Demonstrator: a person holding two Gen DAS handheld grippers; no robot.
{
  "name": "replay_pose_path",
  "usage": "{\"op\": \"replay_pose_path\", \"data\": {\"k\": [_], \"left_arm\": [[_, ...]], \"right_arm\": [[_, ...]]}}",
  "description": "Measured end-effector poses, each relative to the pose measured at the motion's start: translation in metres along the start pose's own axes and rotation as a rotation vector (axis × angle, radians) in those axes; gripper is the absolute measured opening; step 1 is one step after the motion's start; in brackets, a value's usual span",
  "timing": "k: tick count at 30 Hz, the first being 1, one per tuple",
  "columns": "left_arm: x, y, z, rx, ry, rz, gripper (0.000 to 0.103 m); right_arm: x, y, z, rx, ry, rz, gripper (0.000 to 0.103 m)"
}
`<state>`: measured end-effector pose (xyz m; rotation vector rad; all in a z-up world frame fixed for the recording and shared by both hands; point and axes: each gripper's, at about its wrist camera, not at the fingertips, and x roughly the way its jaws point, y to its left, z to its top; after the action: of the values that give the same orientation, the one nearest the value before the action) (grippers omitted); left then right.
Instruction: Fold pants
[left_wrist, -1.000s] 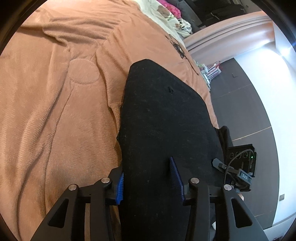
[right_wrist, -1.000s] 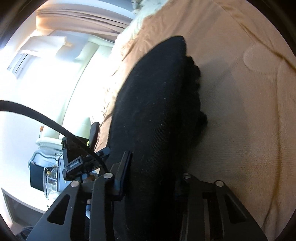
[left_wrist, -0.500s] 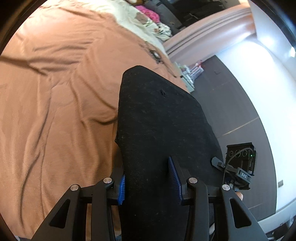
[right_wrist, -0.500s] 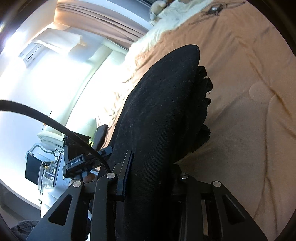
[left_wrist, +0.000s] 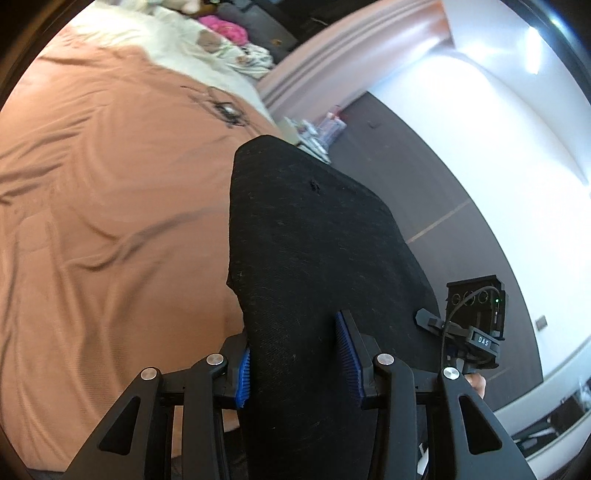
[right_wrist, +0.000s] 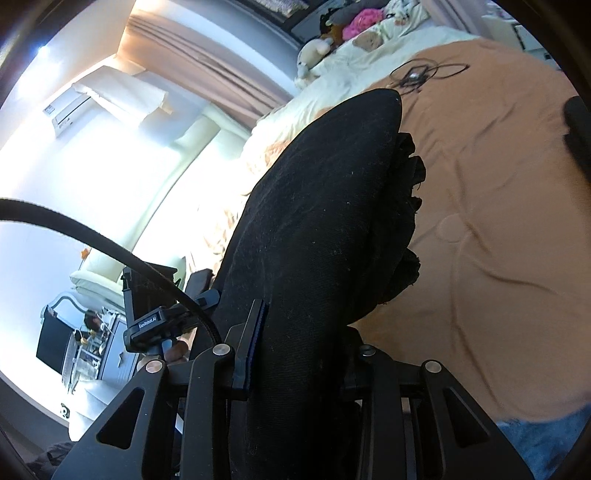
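Black pants (left_wrist: 310, 236) hang folded in a thick bundle above an orange bedspread (left_wrist: 103, 221). My left gripper (left_wrist: 297, 363) is shut on one end of them, its blue pads pressed into the cloth on both sides. In the right wrist view the same pants (right_wrist: 325, 221) fill the middle, and my right gripper (right_wrist: 295, 350) is shut on the other end; only its left finger (right_wrist: 251, 343) shows, the right one is buried under cloth. Frayed hems stick out on the right side of the bundle. Each view catches the other gripper beside the pants.
The bedspread (right_wrist: 498, 192) spreads out below and beyond. A tangled black cable (right_wrist: 417, 75) lies on it further up. Cream bedding with stuffed toys (right_wrist: 354, 33) sits at the head. Dark floor (left_wrist: 424, 177) and a white wall run along the bed's right side.
Both grippers have lifted the pants up off the bedspread. The bed now looks farther below, and more of the room, floor and headboard end has come into view.
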<state>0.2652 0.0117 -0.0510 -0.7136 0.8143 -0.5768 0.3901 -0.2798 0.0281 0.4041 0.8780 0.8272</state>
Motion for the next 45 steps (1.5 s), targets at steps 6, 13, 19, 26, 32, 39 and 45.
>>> {"op": "replay_pose_path", "data": {"k": [6, 13, 19, 26, 32, 39, 45], "left_arm": [[0.029, -0.040, 0.010, 0.053, 0.026, -0.057, 0.043], [0.060, -0.072, 0.029, 0.090, 0.036, -0.086, 0.043], [0.093, -0.098, 0.039, 0.136, 0.061, -0.098, 0.043], [0.146, -0.124, 0.050, 0.181, 0.064, -0.117, 0.043], [0.182, -0.138, 0.057, 0.205, 0.087, -0.150, 0.043], [0.227, -0.141, 0.062, 0.222, 0.129, -0.171, 0.043], [0.257, -0.144, 0.062, 0.227, 0.170, -0.192, 0.043]], "right_arm": [[-0.046, 0.001, -0.011, 0.000, -0.056, -0.055, 0.028], [-0.075, 0.004, -0.009, -0.029, -0.084, -0.067, 0.028], [-0.102, -0.015, -0.003, -0.058, -0.103, -0.071, 0.028], [-0.132, -0.045, 0.016, -0.103, -0.119, -0.101, 0.028], [-0.156, -0.071, 0.028, -0.132, -0.130, -0.129, 0.028], [-0.180, -0.094, 0.040, -0.169, -0.134, -0.177, 0.028], [-0.197, -0.109, 0.045, -0.156, -0.131, -0.211, 0.028]]}}
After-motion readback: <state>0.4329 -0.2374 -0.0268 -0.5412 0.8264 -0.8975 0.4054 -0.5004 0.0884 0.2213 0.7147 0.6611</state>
